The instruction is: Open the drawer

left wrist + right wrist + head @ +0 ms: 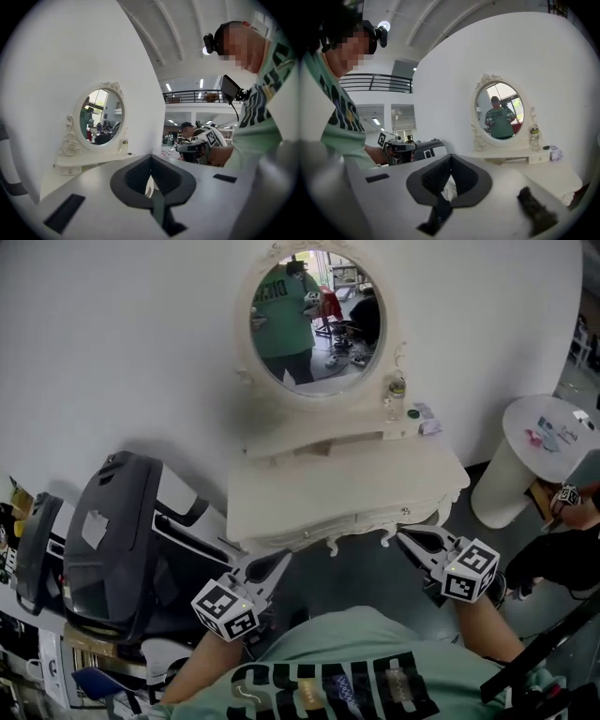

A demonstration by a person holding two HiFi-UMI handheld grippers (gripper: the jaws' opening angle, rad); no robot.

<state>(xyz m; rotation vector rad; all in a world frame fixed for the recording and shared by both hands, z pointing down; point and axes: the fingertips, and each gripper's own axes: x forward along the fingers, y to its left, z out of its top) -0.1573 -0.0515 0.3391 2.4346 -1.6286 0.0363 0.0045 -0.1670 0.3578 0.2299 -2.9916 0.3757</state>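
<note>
Your left gripper [280, 560] and right gripper [406, 537] are both clenched, empty. Grip the drawer [373, 519] by its small knob [405, 513]; it should slide lightly.

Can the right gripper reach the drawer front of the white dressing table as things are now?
Probably yes. The right gripper is just in front of the drawer front, and nothing shows between them. Its jaws are shut and empty, so they would have to open before gripping anything.
</note>
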